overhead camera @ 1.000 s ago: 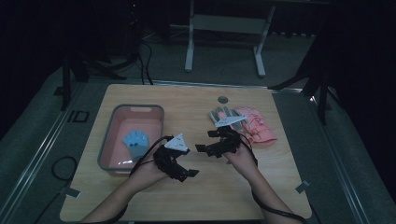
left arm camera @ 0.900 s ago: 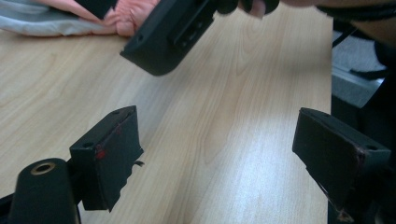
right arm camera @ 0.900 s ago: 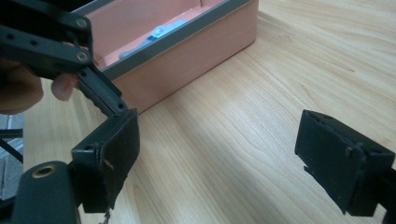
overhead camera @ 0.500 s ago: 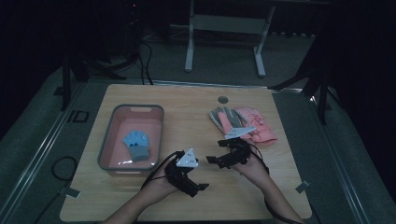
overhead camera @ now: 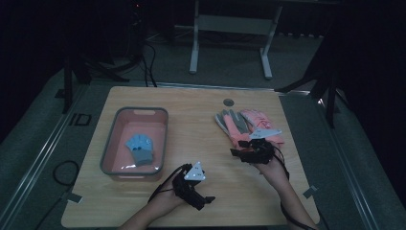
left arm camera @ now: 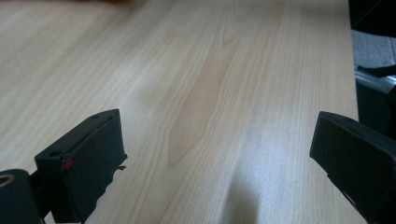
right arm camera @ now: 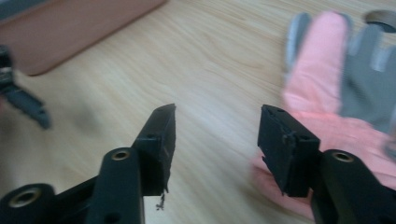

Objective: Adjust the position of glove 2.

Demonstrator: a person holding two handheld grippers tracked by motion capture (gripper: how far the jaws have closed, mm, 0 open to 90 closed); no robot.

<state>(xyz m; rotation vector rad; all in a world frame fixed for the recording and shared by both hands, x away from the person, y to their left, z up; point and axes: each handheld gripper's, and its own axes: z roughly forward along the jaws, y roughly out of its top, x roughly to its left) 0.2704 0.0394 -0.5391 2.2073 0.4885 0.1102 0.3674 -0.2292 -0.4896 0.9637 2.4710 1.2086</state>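
Reaching for the next glove with the right gripper (right arm camera: 215,140), its jaws apart and holding nothing.

The pink and grey gloves (overhead camera: 249,127) lie flat just beside it on the table (overhead camera: 191,115), fingers pointing away from the person. The left gripper (left arm camera: 215,177) is also spread wide over bare wood. One blue glove (overhead camera: 140,147) is already in the pink tray (overhead camera: 119,117), so the task seems partly done; the pair is left.

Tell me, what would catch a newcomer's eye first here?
Probably the pink and grey gloves lying at the right of the wooden table, with the open right gripper just beside them. Next, the pink tub at the left, holding a small blue glove.
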